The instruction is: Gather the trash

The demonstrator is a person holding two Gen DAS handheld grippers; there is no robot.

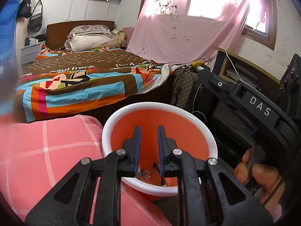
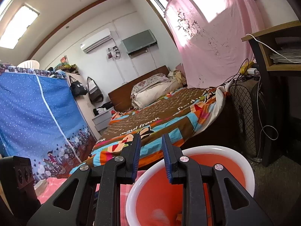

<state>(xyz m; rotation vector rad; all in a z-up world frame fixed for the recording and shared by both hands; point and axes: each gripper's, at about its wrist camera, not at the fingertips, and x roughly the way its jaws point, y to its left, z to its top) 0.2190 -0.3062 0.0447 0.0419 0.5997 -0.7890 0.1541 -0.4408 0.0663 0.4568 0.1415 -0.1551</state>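
An orange bin with a white rim (image 1: 112,118) stands on the floor beside a pink checked quilt. My left gripper (image 1: 149,128) hangs over its mouth and points down into it. Its blue pads stand a little apart with nothing between them. Crumpled wrappers (image 1: 145,174) lie at the bottom of the bin. In the right wrist view the same bin's rim (image 2: 250,169) shows below my right gripper (image 2: 151,137), which sits over the near left edge. It is slightly open and empty. A hand (image 1: 259,173) grips the right tool's handle.
A bed with a colourful cover (image 1: 84,79) fills the middle of the room. A pink checked quilt (image 1: 47,150) lies left of the bin. A standing fan (image 1: 183,88), cables and a dark desk (image 1: 244,66) crowd the right. A blue fabric wardrobe (image 2: 33,113) stands at left.
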